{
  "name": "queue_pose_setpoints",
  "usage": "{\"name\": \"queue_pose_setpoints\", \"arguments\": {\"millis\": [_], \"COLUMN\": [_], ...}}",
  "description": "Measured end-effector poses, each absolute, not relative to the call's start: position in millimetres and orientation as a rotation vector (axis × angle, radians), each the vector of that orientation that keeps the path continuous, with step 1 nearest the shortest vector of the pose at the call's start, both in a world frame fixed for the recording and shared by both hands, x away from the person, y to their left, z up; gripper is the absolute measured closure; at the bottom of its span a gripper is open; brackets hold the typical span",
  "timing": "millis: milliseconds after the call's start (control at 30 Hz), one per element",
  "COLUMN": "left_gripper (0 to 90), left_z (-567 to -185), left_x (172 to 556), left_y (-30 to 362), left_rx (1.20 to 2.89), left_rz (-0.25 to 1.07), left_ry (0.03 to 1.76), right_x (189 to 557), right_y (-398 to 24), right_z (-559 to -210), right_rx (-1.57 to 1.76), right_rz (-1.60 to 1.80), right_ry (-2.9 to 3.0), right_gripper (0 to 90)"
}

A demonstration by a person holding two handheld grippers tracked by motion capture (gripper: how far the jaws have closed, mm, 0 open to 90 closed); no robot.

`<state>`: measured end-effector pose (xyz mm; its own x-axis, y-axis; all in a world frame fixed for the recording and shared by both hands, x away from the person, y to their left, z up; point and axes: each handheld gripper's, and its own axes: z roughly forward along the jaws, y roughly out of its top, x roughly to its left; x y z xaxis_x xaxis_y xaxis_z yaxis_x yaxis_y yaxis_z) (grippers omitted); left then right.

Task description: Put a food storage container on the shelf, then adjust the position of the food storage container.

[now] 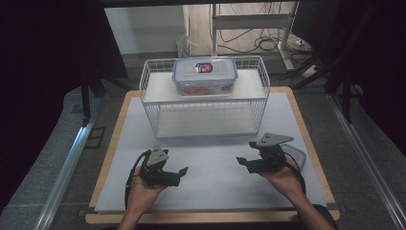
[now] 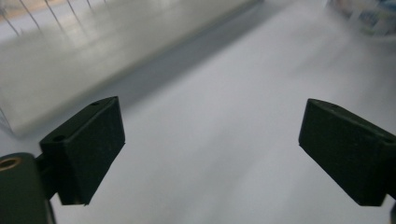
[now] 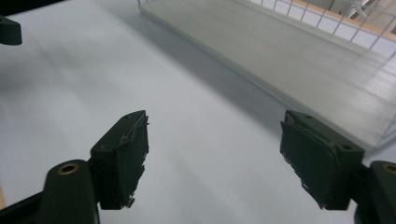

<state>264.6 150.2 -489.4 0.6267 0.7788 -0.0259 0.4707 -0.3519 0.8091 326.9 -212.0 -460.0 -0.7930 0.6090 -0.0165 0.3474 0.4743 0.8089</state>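
Grippers (image 1: 213, 166) apart, rack (image 1: 205, 103) ahead.

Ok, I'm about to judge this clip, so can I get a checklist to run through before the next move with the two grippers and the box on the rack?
1. Left gripper jaws open, nothing between: ok.
2. Right gripper jaws open, nothing between: ok.
3. Lidded box sits flat on the wire rack top shelf: ok.
4. Lower shelf bare: ok.
5. Table between the grippers bare: ok.
6. Box lid latched: cannot tell.
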Motion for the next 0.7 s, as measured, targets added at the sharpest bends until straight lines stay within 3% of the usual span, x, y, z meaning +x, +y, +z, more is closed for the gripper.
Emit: {"name": "queue_pose_setpoints", "arguments": {"millis": [133,467,700], "left_gripper": [6.9,6.3,5.9], "left_z": [-497.2,-497.6,-498.5], "left_x": [258.4,252.9,252.0], "left_y": [150.5,154.8,159.1], "left_rx": [2.043,1.999,1.982], "left_rz": [0.428,0.485,0.531], "left_ry": [1.007,1.005,1.002], "right_x": [321.1,319.1,322.3], "right_y": [-218.8,-224.9,-229.7], "right_z": [-470.0,-476.9,-476.7], "right_rx": [0.814,0.835,0.914], "right_rz": [1.190,1.154,1.120], "right_ry": [2.438,2.445,2.426], "right_gripper": [21.4,21.7,27.1]}}
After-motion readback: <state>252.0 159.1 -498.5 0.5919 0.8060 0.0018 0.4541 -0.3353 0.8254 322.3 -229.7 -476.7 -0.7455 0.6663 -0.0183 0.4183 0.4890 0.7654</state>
